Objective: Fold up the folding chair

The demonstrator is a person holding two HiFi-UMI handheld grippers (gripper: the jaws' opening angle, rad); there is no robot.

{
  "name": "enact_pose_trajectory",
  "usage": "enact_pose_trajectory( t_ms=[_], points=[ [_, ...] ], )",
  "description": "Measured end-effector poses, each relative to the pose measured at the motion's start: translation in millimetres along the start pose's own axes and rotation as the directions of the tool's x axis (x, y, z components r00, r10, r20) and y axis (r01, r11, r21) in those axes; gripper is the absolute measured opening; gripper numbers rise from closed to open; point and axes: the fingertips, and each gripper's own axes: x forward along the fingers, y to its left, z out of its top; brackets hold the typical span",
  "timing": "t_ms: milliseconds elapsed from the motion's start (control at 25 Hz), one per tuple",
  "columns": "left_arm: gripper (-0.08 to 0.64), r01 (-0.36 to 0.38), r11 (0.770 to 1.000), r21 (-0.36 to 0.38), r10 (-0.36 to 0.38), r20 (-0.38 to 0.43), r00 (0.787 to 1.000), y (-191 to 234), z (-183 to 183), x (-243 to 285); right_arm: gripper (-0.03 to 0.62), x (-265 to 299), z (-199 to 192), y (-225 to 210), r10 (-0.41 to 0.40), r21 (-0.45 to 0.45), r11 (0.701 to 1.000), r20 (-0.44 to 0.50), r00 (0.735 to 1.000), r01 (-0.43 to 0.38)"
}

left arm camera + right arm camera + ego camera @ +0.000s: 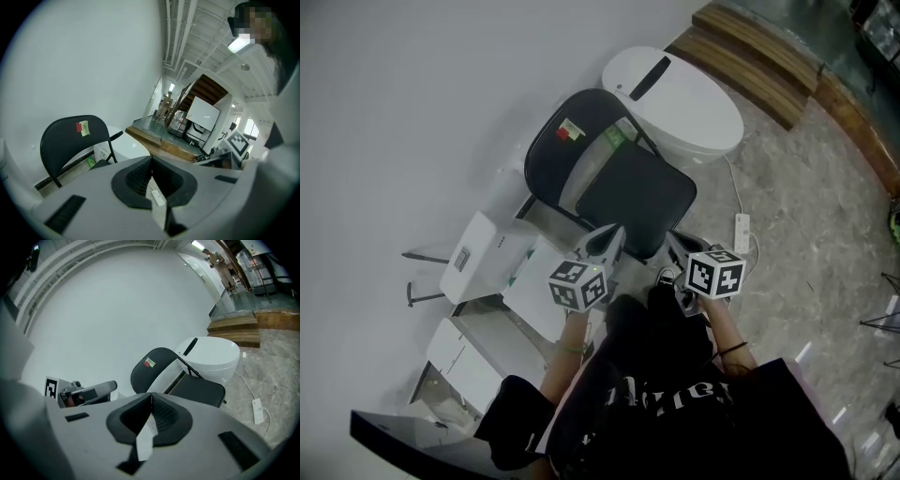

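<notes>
On the marble floor just ahead of us, near the white wall, the black folding chair [633, 192] stands open on its legs. Its seat front faces us and its backrest [551, 155] rises on the wall side, bearing a red and pale sticker [570, 131]. A white oval-topped object [675, 94] sits just behind it. White boxes [478, 258] line the wall; their contents cannot be made out. Left gripper [611, 238] and right gripper [675, 247] hover near the seat, jaws together, empty.

The folding chair [637, 195] stands by the wall [412, 94], a pod [689, 103] behind it, a power strip [742, 228] to its right.
</notes>
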Motion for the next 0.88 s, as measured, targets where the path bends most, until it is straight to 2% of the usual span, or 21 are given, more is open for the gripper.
enact_pose_trajectory(
  t_ms=[160,280,520,640,880],
  points=[
    [0.003,-0.026,1.0,0.017,0.026,-0.029,0.999,21.9,4.3,8.8,0.014,3.4,-6.1,-16.4,-0.01,0.03,0.999,-0.031,0.999,0.011],
    [0.003,-0.067,0.997,0.037,0.068,-0.025,0.997,56.9,24.7,9.1,0.014,6.8,-11.5,-28.5,-0.026,0.062,0.998,-0.053,0.998,0.029],
    [0.003,-0.095,0.994,0.051,0.096,-0.026,0.995,129.9,69.9,12.2,0.014,26.7,-12.2,-37.8,-0.061,0.125,0.99,-0.066,0.996,0.069],
    [0.006,-0.117,0.989,0.092,0.122,-0.054,0.991,166.3,84.0,16.9,0.014,39.1,-11.4,-39.5,-0.086,0.149,0.984,-0.072,0.994,0.096],
    [0.091,-0.132,0.972,0.193,0.157,-0.116,0.981,246.4,118.4,36.1,0.014,63.4,-6.4,-47.5,-0.125,0.168,0.977,-0.062,0.99,0.134]
  ],
)
